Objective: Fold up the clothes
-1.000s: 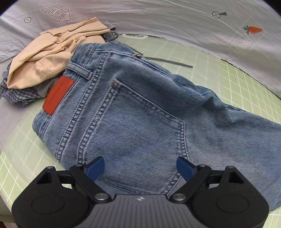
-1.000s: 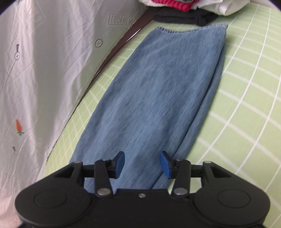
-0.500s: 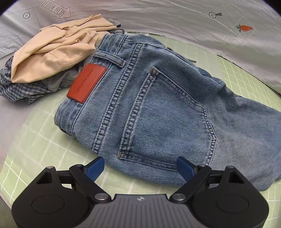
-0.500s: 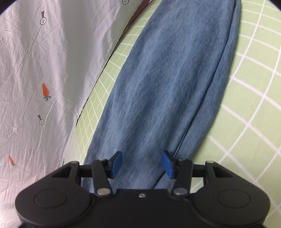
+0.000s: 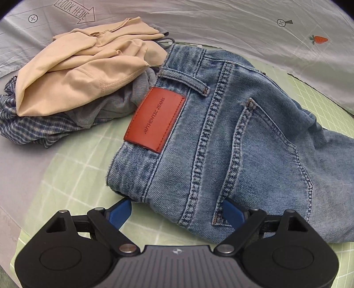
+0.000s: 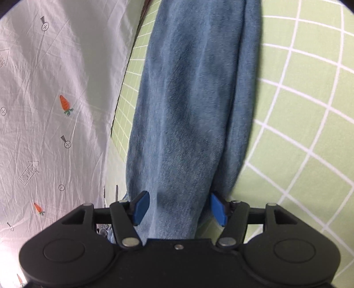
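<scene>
A pair of blue jeans (image 5: 232,137) lies on the green grid mat (image 5: 73,177), back side up, with a red leather patch (image 5: 154,119) on the waistband and a back pocket showing. My left gripper (image 5: 177,210) is open, its blue pads on either side of the waistband's near corner. In the right wrist view the folded jeans legs (image 6: 194,99) stretch away along the mat (image 6: 298,133). My right gripper (image 6: 179,209) is open, its blue pads either side of the denim, not pinching it.
A heap of other clothes sits at the far left: a beige garment (image 5: 88,73) on a grey one and a blue plaid shirt (image 5: 28,128). A white printed sheet (image 5: 221,20) surrounds the mat, also in the right wrist view (image 6: 55,88).
My left gripper has moved left along the jeans, from over the back pocket to the waistband corner. My right gripper has moved back along the legs and opened wider.
</scene>
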Demonstrator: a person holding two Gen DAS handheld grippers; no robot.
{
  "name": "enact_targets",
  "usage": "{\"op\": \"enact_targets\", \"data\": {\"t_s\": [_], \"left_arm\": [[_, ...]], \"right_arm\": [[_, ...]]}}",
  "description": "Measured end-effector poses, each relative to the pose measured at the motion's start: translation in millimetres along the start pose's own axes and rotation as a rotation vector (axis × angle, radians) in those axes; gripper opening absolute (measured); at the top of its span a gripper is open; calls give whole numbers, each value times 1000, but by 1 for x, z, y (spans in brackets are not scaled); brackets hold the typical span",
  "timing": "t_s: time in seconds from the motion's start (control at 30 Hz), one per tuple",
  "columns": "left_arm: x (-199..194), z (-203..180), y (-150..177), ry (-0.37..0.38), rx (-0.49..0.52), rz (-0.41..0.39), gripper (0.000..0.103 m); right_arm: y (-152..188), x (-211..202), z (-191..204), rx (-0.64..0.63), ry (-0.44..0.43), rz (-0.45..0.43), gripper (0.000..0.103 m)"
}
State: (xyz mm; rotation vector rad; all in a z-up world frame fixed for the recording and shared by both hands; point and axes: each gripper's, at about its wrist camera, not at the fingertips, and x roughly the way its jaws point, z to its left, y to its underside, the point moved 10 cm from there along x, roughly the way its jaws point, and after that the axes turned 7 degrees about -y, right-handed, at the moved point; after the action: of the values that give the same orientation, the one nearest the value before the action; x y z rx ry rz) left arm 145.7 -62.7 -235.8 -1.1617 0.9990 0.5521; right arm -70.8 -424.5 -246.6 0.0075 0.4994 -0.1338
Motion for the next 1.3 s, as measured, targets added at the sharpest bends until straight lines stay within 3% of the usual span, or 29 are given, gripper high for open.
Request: {"op": "enact_targets", "data": {"t_s": [0.13,0.27,0.3,0.4,0.7,0.83,1.0,1.13,1.17,1.3], "left_arm": [[9,-4,-6,14,18,8,93],[16,-1,-8,38,-6,23,95],[17,-1,-9,43,-11,25,96],[18,0,-9,49,-17,27,96],[14,9,-5,45,-33,27,95],[10,17,2,36,-41,29,95],[6,23,9,38,-37,31,95],[1,25,10,28,-24,12,95],[0,26,9,28,-27,9,95],[-2,31,9,31,-34,3,95]], "right_arm": [[-1,11,44,-108,-109,-4,63],[-5,25,68,-84,-235,20,74],[-5,31,68,-78,-224,34,74],[5,48,45,-92,-56,89,74],[37,50,32,-44,-56,152,73],[38,37,13,-33,40,119,73],[30,37,14,-9,-17,89,74],[34,40,47,-84,-177,95,74],[35,42,53,-111,-181,98,75],[39,61,39,-172,-36,131,74]]}}
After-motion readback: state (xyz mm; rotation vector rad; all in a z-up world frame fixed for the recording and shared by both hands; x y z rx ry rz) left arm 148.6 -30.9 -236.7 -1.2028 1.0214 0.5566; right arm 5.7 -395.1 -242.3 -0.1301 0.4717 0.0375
